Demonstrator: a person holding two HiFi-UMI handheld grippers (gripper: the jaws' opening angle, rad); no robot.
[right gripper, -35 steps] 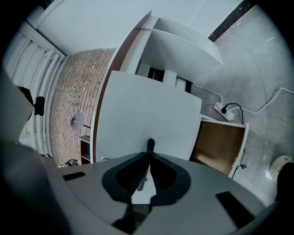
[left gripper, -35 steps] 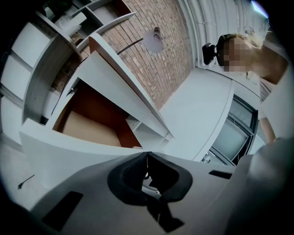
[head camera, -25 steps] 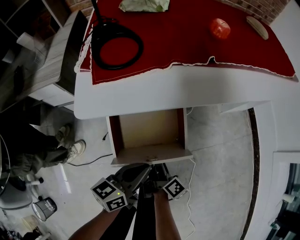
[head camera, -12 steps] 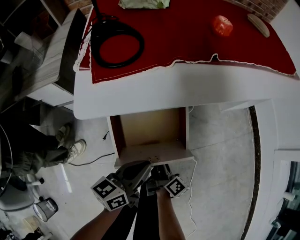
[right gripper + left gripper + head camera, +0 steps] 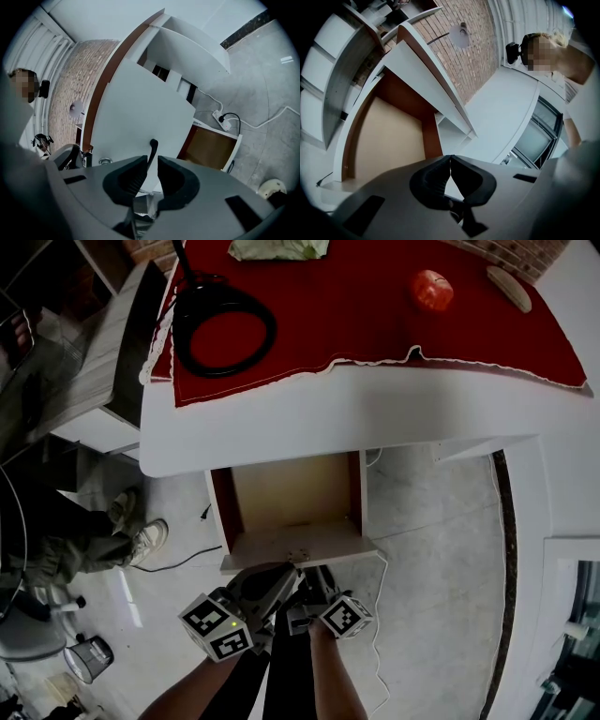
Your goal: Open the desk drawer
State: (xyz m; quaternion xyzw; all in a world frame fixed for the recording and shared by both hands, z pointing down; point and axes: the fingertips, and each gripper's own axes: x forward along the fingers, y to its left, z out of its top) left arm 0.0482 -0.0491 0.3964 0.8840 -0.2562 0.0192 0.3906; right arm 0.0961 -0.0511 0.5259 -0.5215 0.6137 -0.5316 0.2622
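Since 1 second ago the drawer (image 5: 281, 545) looks a touch further out from under the desk (image 5: 328, 413), and the whole scene has slid slightly up and left in the head view. Both grippers hang just in front of the drawer's white front panel, much where they were.

Now the drawer stands well out, its tan inside open to the head view, so I judge the opening itself nearly or fully done. The right gripper (image 5: 151, 162) has its jaws a little apart and spreading. The thin black handle (image 5: 151, 150) still stands between them, but the pads no longer clamp it. The left gripper (image 5: 450, 159) has its jaws pressed together on nothing and takes no part in the pull.

Risks from here, as I judge them:
1. The handle is still inside the jaws. If the right hand draws away sideways or drops before the gap is wide enough, a pad could catch the handle and jerk the drawer askew
2. If the hand pulls straight back with the handle hooked, the drawer could run past its stop and tip down at the front
3. The 2 grippers sit close together, so a hasty retreat could knock one against the other
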